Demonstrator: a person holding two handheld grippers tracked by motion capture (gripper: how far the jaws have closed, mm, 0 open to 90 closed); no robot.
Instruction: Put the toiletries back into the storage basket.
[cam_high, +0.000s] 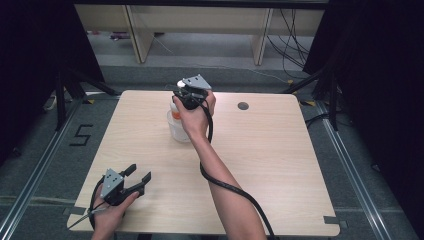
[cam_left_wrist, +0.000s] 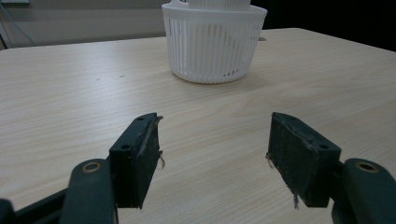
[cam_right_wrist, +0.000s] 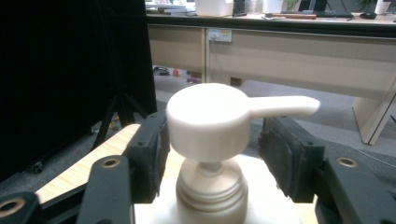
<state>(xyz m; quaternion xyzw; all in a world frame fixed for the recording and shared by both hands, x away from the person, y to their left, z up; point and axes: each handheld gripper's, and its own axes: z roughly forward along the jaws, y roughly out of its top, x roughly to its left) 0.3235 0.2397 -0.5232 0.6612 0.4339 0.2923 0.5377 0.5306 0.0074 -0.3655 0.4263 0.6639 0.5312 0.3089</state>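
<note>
A white pump bottle (cam_high: 174, 114) with an orange label stands in a white slotted basket (cam_left_wrist: 212, 46) at the far middle of the table. My right gripper (cam_high: 190, 96) hangs over it from above. In the right gripper view its jaws flank the white pump head (cam_right_wrist: 208, 121): the left pad sits close against the head and a gap shows at the right pad, so my right gripper (cam_right_wrist: 210, 135) is open. The pump spout points right. My left gripper (cam_high: 140, 172) rests low at the table's front left, open, with nothing between its jaws (cam_left_wrist: 215, 126), facing the basket.
The wooden table (cam_high: 260, 165) has a round cable hole (cam_high: 243, 106) at the far right. A black cable (cam_high: 225, 185) trails from the right gripper along the forearm. Black curtains stand on both sides, and desks (cam_high: 200, 25) lie beyond the table.
</note>
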